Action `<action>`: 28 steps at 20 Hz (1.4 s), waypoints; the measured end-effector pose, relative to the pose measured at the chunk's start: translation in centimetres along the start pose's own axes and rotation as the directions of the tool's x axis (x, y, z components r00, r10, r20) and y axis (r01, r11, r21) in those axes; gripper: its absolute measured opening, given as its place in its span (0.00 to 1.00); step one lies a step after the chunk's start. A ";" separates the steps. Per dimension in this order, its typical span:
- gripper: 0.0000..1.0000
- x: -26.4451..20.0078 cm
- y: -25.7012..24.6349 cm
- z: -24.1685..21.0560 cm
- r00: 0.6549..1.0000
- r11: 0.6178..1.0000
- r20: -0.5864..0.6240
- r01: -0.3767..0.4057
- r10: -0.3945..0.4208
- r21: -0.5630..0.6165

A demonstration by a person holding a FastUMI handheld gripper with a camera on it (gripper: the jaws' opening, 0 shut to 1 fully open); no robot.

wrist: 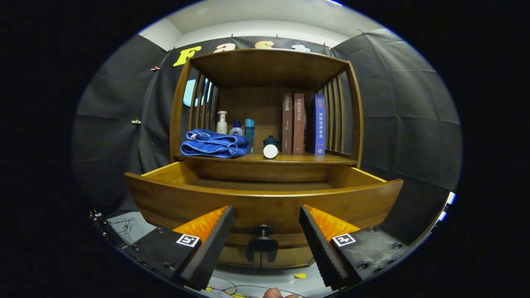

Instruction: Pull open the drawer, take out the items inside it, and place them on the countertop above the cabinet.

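The wooden drawer point(265, 198) stands pulled out from the cabinet, just ahead of my fingers. Its dark round knob point(263, 231) sits low on the drawer front, in the gap between my fingers and a little beyond them. My gripper point(266, 215) is open and touches nothing. The part of the drawer's floor that shows is bare; its front wall hides the rest. On the countertop point(290, 157) above the drawer lie a folded blue towel point(214, 144) and a white cylinder point(271, 151) on its side.
Behind the towel stand a white pump bottle point(222, 122), a small white-and-blue bottle point(236, 128) and a teal bottle point(249, 128). A dark lidded pot point(271, 141) and three upright books point(303, 123) stand further right. Cables point(124, 225) lie on the floor. A fingertip point(275, 293) shows below the gripper.
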State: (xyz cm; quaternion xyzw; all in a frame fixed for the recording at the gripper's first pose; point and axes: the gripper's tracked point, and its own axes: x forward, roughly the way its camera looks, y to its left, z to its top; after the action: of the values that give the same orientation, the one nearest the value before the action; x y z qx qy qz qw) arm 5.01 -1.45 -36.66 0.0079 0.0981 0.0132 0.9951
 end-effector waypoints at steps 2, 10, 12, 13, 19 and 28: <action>0.99 0.7 0.1 -0.2 1.000 1.000 0.001 0.003 -0.003 -0.004; 0.99 1.5 0.6 -0.1 1.000 1.000 -0.006 0.013 -0.013 0.002; 1.00 2.7 0.7 0.3 1.000 1.000 -0.002 0.012 -0.012 0.003; 1.00 3.5 0.7 0.7 1.000 1.000 0.003 0.012 -0.012 0.000; 1.00 8.2 0.7 0.6 0.999 1.000 -0.030 0.014 -0.014 -0.001; 1.00 14.2 1.2 -1.8 0.993 1.000 -0.112 0.026 -0.026 0.005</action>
State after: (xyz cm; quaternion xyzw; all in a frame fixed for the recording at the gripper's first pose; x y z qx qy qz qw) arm 18.54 0.13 -41.22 0.0090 0.1537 0.0004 0.9881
